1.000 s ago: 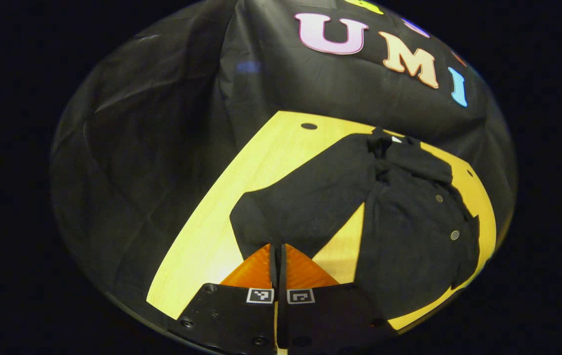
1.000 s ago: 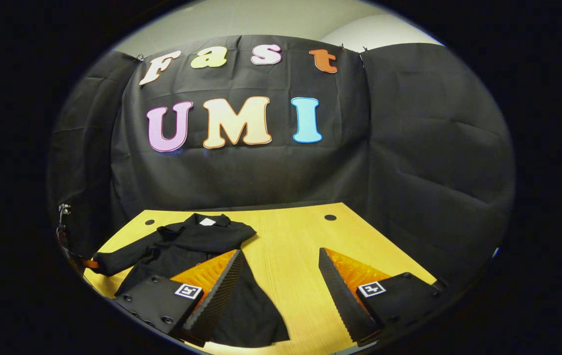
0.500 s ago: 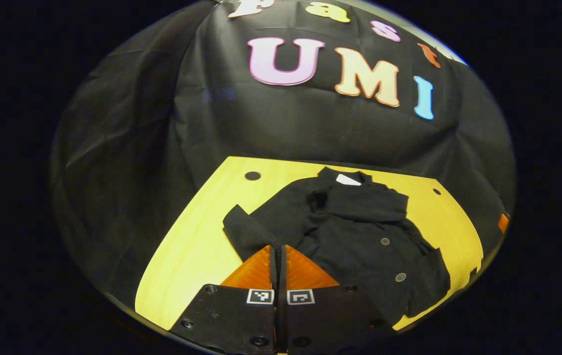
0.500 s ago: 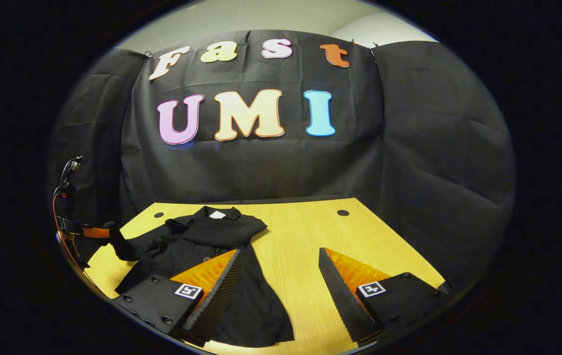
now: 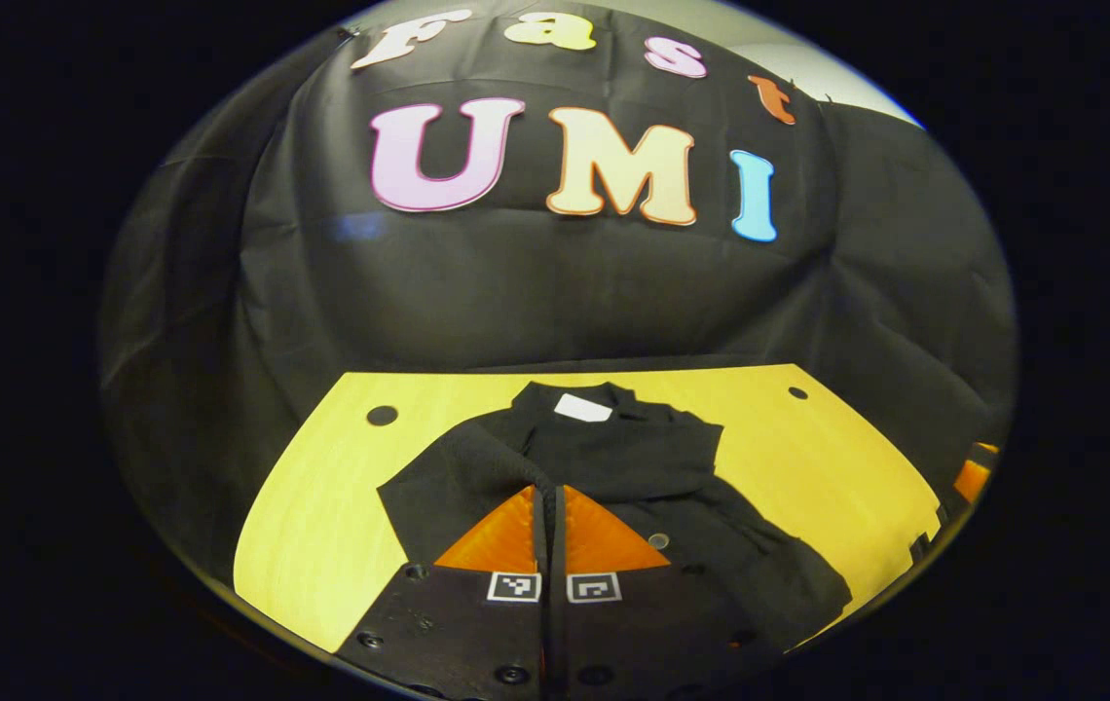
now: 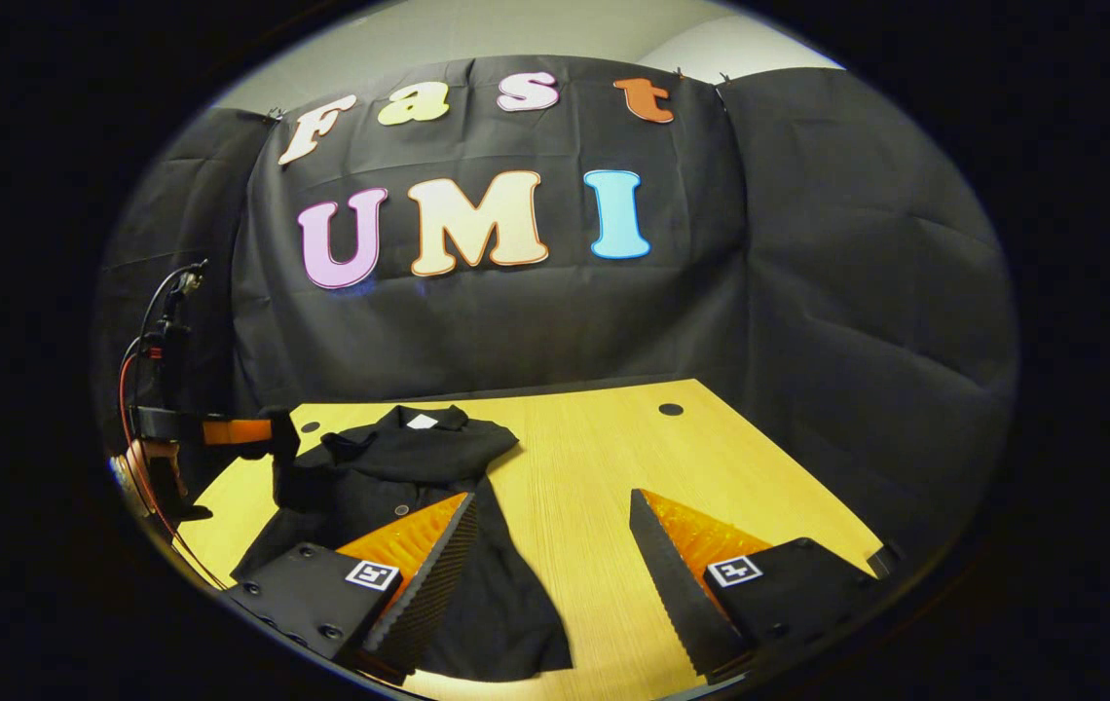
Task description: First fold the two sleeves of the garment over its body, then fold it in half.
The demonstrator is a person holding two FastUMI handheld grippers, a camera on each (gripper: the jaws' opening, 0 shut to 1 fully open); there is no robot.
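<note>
Black garment lies on the tabletop; my left tool pinches its sleeve above it, my right tool gapes beside it.

We see a matt black cloth garment lying on a smooth, fine-grained wooden worktop with a light sheen.
</note>
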